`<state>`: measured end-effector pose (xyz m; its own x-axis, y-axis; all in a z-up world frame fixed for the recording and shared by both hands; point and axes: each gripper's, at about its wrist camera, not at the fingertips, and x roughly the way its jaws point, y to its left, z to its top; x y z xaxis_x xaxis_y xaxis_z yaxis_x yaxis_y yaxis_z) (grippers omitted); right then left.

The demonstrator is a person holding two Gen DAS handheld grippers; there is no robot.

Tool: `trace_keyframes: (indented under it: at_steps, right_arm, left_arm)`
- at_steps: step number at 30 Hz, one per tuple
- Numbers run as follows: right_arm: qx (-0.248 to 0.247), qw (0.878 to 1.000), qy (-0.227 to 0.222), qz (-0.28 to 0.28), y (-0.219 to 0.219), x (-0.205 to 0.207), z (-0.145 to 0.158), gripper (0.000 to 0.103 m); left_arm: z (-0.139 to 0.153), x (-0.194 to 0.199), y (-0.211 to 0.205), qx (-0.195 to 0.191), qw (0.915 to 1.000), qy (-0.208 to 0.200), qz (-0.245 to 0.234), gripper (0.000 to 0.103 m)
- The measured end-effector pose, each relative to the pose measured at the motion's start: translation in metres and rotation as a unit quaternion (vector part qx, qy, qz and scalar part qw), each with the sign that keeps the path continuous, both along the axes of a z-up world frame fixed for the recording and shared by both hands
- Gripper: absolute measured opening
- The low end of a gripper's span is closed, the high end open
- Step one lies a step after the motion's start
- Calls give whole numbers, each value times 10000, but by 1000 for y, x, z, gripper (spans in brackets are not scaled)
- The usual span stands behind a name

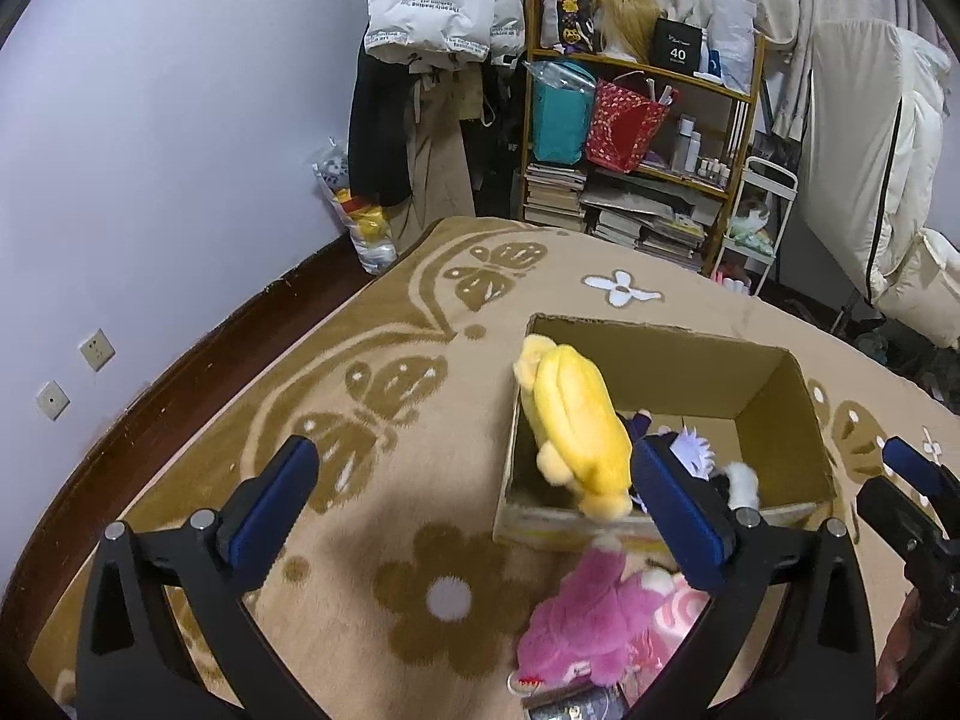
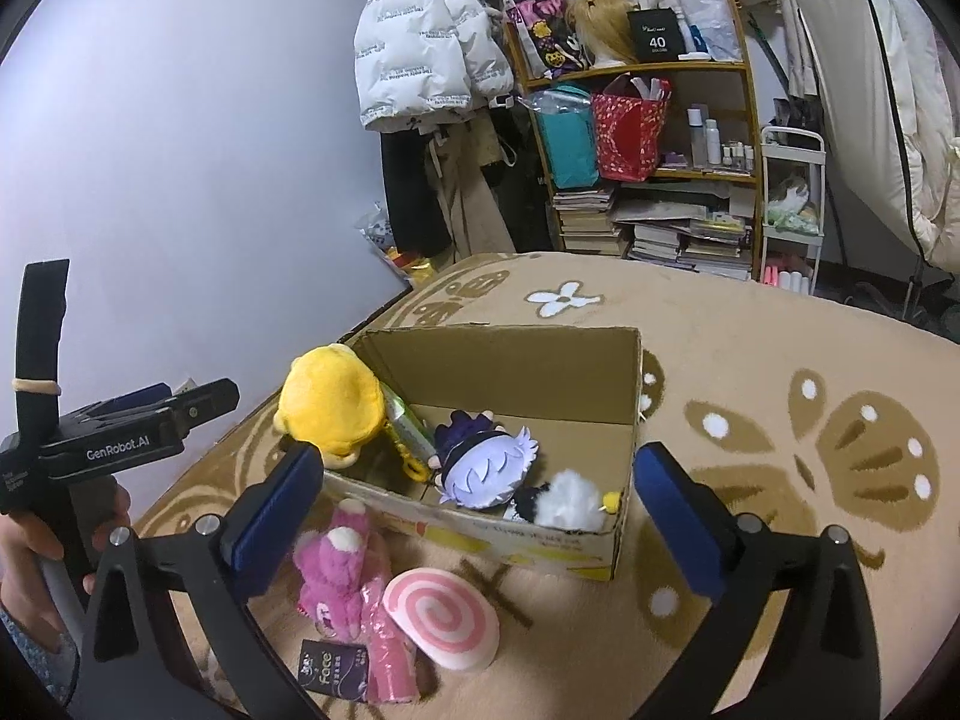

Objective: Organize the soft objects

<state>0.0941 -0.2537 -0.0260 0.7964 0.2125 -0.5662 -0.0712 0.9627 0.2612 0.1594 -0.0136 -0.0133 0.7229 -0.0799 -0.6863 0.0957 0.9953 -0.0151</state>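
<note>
The left gripper [image 1: 474, 510] is spread wide and holds nothing; the yellow plush [image 1: 573, 426] lies just ahead, draped over the near-left corner of the box [image 1: 774, 390], half in. It likely needs a nudge inward to drop clear of the rim. The right gripper [image 2: 480, 516] is also spread and empty, above the pink bear [image 2: 339, 564] outside the box.

Yellow plush [image 2: 332, 408] at cardboard box [image 2: 618, 528] left rim; pink bear [image 2: 336, 564], swirl cushion [image 2: 441, 615] on rug outside.
</note>
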Motion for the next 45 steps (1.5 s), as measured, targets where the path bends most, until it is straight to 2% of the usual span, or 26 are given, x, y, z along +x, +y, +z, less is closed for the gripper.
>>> trace_keyframes:
  at_steps: [8,17,24,29,45]
  right_arm:
    - [-70,10000,50,-20,7,-17,-2,103]
    - [-88,9994,340,62,15,-25,-25,103]
    - [-92,9980,592,201,23,-24,-45,103]
    - [-120,9969,736,265,27,-20,-57,103]
    - [-100,9934,1096,311,29,-7,-85,103]
  left_arm:
    - [-1,-17,6,-154,9995,210,-173,103]
    - [-18,-23,4,-33,9982,529,-281,103]
    - [-33,-22,-2,-90,9959,802,-401,103]
    - [-40,-20,-9,-13,9950,869,-492,103]
    - [-55,-13,-26,-125,9904,1097,-836,103]
